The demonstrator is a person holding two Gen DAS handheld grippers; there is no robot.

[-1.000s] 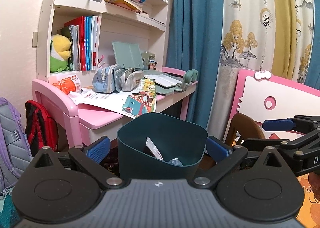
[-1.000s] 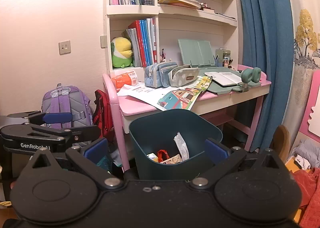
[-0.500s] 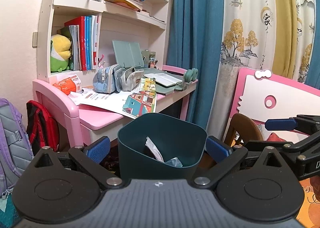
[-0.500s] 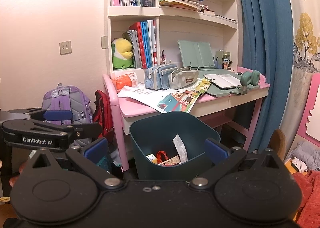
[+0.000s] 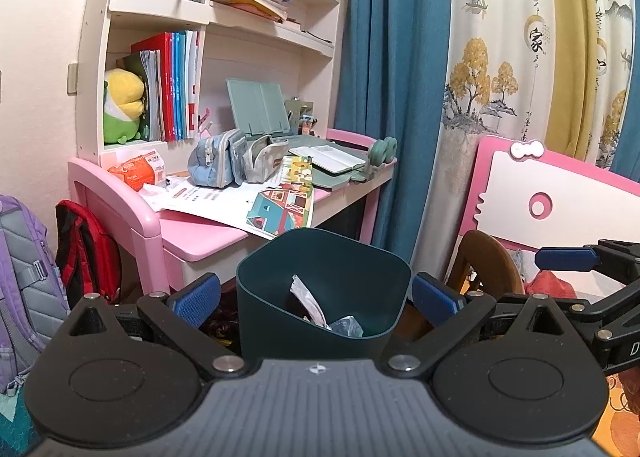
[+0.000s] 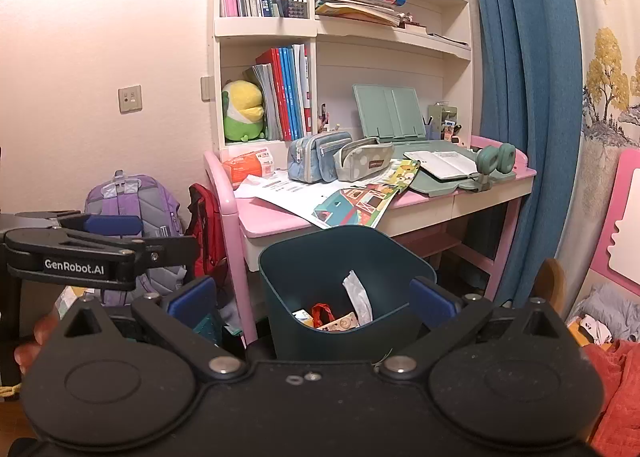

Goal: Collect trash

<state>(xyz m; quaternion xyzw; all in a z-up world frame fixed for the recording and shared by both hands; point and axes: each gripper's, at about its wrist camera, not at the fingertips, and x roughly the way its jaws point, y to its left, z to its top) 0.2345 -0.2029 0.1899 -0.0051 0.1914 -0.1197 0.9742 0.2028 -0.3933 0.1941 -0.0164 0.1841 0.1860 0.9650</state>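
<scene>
A dark teal bin (image 5: 324, 277) stands on the floor in front of the pink desk, straight ahead in both views. In it lie a white wrapper (image 5: 306, 297) and clear plastic (image 5: 348, 327). The right wrist view shows the bin (image 6: 344, 257) holding the white wrapper (image 6: 358, 297), a red scrap (image 6: 322, 313) and a printed packet. My left gripper (image 5: 316, 297) is open and holds nothing, its blue pads either side of the bin. My right gripper (image 6: 312, 297) is open and holds nothing, level with the bin. Each gripper shows in the other's view, the left gripper (image 6: 112, 225) at far left.
The pink desk (image 6: 280, 221) carries papers, pencil cases, an open book and green headphones. A purple backpack (image 6: 132, 197) and a red bag (image 6: 204, 229) lean at the left. Blue curtain (image 5: 384, 77), a pink chair back (image 5: 560, 193) and a brown wooden chair (image 5: 484, 257) stand at the right.
Both views have drifted only slightly. The bin and its contents lie as before, and both grippers stay open.
</scene>
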